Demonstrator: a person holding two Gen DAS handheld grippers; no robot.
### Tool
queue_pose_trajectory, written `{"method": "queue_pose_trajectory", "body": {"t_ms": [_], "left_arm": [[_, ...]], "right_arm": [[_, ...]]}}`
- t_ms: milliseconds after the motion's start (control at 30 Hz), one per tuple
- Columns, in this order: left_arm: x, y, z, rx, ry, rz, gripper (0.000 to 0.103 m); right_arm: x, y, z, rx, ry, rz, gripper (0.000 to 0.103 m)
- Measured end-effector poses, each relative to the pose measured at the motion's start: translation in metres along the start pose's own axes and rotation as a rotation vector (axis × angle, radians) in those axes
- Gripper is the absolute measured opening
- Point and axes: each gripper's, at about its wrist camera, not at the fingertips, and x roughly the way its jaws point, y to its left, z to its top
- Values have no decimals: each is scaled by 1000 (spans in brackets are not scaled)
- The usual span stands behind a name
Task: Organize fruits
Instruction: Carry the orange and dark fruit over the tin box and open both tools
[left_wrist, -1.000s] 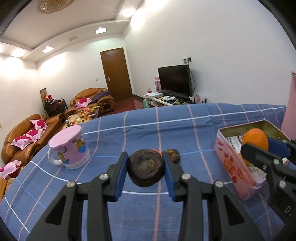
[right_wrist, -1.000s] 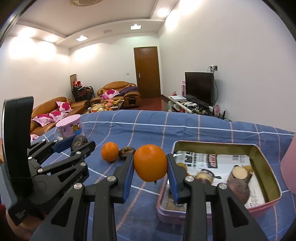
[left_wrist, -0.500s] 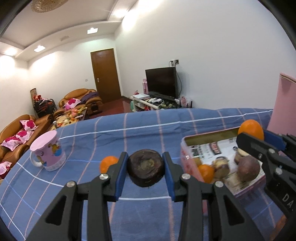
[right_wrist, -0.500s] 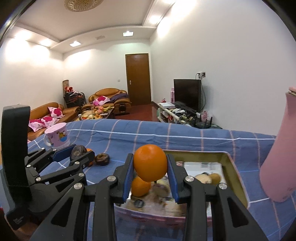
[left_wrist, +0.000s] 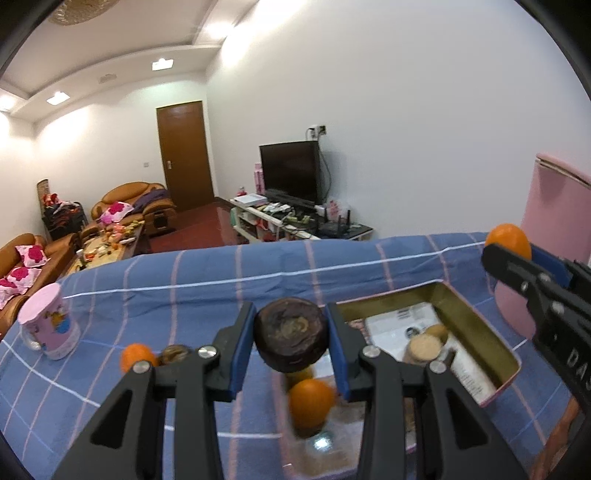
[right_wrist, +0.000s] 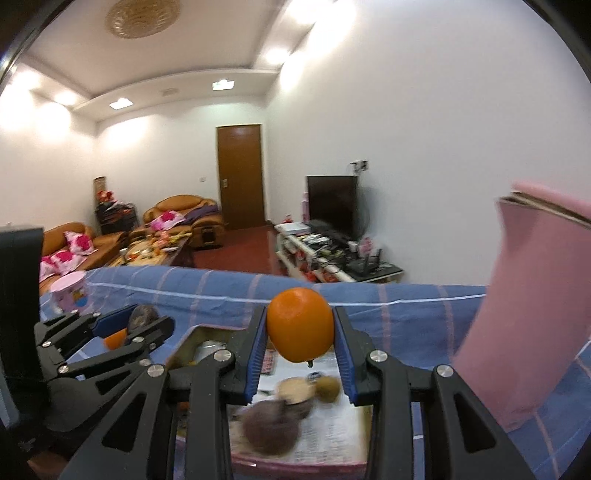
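**Below both loads, the open tin waits**

Beneath and just ahead of the two tongs lies the rectangular tin (left_wrist: 506, 373), open-topped, resting on the blue checked cloth (left_wrist: 221, 288). The left gripper (left_wrist: 291, 341) is clamped on a dark brown fruit (left_wrist: 291, 339), its blue pads pressing both flanks. The right gripper (right_wrist: 300, 326) is clamped on an orange (right_wrist: 300, 324) in the same way, stem end down.

Seen from the left tongs, the tin's near end sits directly under the held fruit, and its long axis runs away to the right and forward. An orange already in the tin (left_wrist: 310, 404) and some brown fruit (left_wrist: 424, 347) lie in there on printed paper. Seen from the right tongs, the tin (right_wrist: 192, 336) fills the space beneath the fingers, with brown fruit (right_wrist: 271, 426) blurred under them.

My reading is that both hands are about equally well placed: each load hangs over the tin, the left toward its near end, the right further along. Each drop probably needs only a short lowering. The crowded near end may make the dark fruit roll against the orange there.

Left of the left tongs, outside the tin, a small orange (left_wrist: 135, 356) and another dark fruit (left_wrist: 173, 353) remain on the cloth, near a pink mug (left_wrist: 48, 326). A tall pink container (right_wrist: 532, 314) stands right of the right tongs.
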Motion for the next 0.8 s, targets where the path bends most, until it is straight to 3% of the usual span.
{"method": "queue_pose_trajectory", "body": {"t_ms": [233,533,800], "left_arm": [[20,-34,3,20,32,-55,39],[35,-34,-4,53,62,-16,39],[39,-31,-6,42,91,-32,39]], "right_arm": [[11,-39,2,71,10,-70,36],[45,-20,-12,24,128,-27,37],[67,-15,-25,41,235,27,37]]}}
